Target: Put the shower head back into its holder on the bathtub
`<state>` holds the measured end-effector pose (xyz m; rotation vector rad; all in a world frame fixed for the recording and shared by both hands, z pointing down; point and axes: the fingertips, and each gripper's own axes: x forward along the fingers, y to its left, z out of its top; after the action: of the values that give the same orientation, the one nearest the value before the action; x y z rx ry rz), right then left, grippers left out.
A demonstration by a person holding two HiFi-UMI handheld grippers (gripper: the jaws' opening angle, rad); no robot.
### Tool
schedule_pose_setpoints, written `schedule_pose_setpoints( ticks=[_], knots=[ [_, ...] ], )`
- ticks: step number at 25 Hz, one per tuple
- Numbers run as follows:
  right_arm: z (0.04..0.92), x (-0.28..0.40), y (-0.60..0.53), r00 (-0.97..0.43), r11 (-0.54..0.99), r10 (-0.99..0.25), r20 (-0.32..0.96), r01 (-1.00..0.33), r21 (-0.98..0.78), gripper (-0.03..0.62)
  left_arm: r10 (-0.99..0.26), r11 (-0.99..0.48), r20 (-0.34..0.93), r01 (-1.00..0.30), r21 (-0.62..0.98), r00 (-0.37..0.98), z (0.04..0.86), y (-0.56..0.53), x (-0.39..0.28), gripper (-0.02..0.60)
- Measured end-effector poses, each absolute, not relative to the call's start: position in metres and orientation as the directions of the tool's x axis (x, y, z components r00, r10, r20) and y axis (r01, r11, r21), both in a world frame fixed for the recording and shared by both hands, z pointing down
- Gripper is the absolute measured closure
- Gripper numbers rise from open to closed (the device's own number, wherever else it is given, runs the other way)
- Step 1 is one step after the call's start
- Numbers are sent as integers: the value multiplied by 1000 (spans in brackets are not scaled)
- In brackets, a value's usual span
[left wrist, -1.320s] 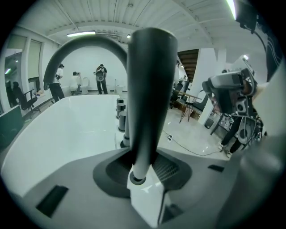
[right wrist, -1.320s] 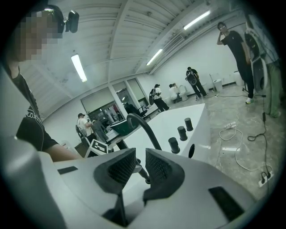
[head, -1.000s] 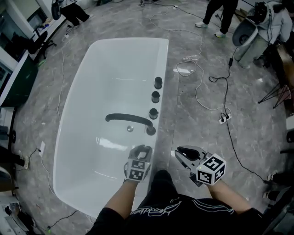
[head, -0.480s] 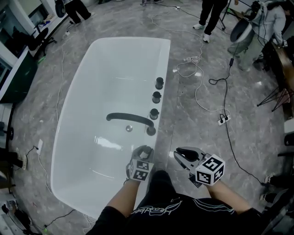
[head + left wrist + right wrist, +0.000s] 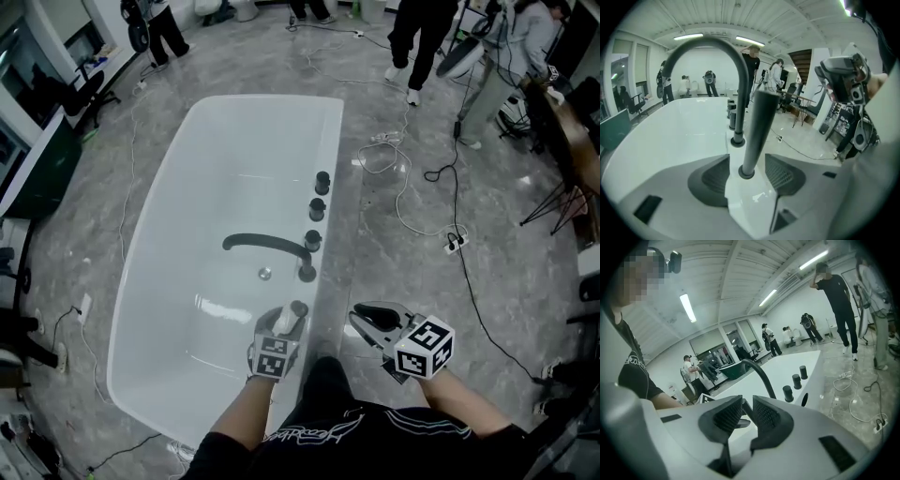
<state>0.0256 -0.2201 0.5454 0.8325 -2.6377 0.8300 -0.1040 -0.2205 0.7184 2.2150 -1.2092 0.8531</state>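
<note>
While your left gripper's (image 5: 289, 317) jaws are opening, the shower head (image 5: 757, 131) stands upright between them, clear of both pads.
- Shower head: foot seated in the holder (image 5: 746, 173) on the bathtub (image 5: 330, 187) rim, just nearer you than the faucet's (image 5: 267, 246) base.
- Left gripper: released, astride the shower head.
- Right gripper (image 5: 367, 317): off the tub, right of the faucet and nearer you; jaws a narrow gap apart, nothing between them.
- Three knobs (image 5: 317, 208): in a row on the rim beyond the faucet.

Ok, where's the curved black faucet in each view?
Head view: faucet, centre, arching over the tub.
Left gripper view: faucet, tall arch left of centre.
Right gripper view: faucet, centre, just above the fingers.
Shared landmark: three black knobs beside it.
</note>
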Motion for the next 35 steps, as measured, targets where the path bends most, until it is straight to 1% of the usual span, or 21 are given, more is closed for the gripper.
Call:
schedule_pose_setpoints(
  ticks=[4, 6, 11, 12, 13, 16, 17, 19, 24, 35],
  knots=[
    [515, 21, -200, -836, 703, -430, 341, -547, -455, 520, -627, -448, 655, -883, 141, 423, 672, -201, -118, 365],
    [498, 18, -184, -851, 728, -419, 318, -524, -442, 520, -650, -448, 616, -879, 163, 445, 641, -189, -118, 365],
    [444, 19, -145, -900, 793, -377, 220, -436, -426, 520, -652, -522, 482, -807, 276, 586, 545, -159, -87, 370],
    [432, 19, -139, -908, 809, -369, 197, -418, -414, 520, -651, -544, 449, -788, 286, 612, 524, -153, -80, 381],
    [419, 18, -132, -917, 825, -359, 175, -399, -400, 520, -649, -569, 418, -770, 289, 636, 503, -147, -74, 409],
    [386, 15, -113, -938, 875, -325, 124, -348, -338, 520, -652, -636, 322, -727, 259, 686, 446, -127, -60, 524],
    [375, 12, -104, -943, 889, -313, 114, -333, -315, 522, -653, -655, 295, -715, 243, 698, 428, -118, -58, 553],
    [357, 6, -80, -952, 908, -290, 101, -307, -286, 525, -644, -688, 260, -694, 213, 719, 399, -92, -56, 575],
    [336, 2, -41, -962, 923, -261, 75, -272, -271, 539, -633, -730, 232, -669, 140, 739, 361, -47, -49, 577],
    [331, -7, -9, -970, 941, -231, 74, -242, -236, 569, -636, -732, 202, -665, 147, 745, 345, -17, -49, 577]
  ],
)
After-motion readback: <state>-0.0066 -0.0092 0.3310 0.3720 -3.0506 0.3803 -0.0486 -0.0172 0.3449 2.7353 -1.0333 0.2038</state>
